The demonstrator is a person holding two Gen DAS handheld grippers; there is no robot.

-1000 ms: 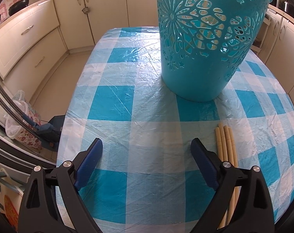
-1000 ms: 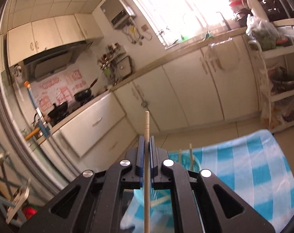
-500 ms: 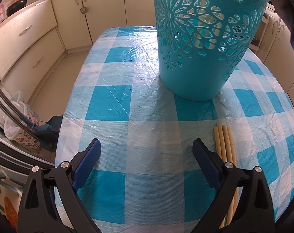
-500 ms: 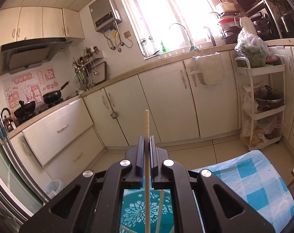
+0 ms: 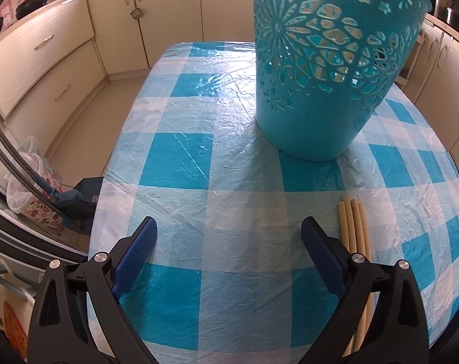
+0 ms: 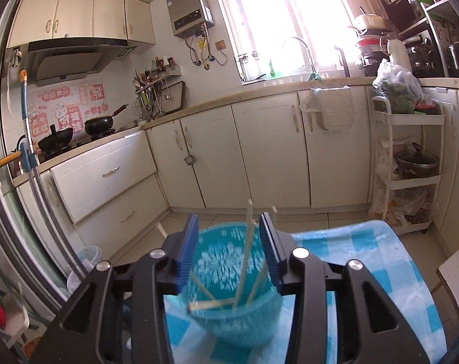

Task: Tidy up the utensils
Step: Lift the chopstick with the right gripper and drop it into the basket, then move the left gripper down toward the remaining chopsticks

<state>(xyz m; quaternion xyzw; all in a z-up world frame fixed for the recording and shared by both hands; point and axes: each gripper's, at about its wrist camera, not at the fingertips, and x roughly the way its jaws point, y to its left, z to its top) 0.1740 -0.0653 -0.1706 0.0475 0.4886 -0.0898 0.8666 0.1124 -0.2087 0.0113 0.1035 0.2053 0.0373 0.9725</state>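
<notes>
A teal cut-out basket (image 5: 320, 91) stands on the blue-checked tablecloth (image 5: 180, 157). Several wooden chopsticks (image 5: 355, 224) lie side by side on the cloth, just right of my left gripper (image 5: 227, 224). That gripper hovers open over the cloth with nothing in it. In the right wrist view, my right gripper (image 6: 228, 221) hangs above the basket (image 6: 229, 324) and its jaws are opening. Several chopsticks (image 6: 246, 257) lean loosely inside the basket. One of them stands up between the pads, and neither pad presses on it.
Cream kitchen cabinets (image 6: 268, 151) line the walls beyond the table. A white rolling cart (image 6: 408, 163) with pots stands at the right and a chair corner (image 6: 453, 270) near the table. A plastic bag (image 5: 26, 182) and a dustpan sit on the floor to the left.
My right gripper came down over the basket and let go of the chopstick it held, which now stands in the basket. My left gripper has stayed open in the same place.
</notes>
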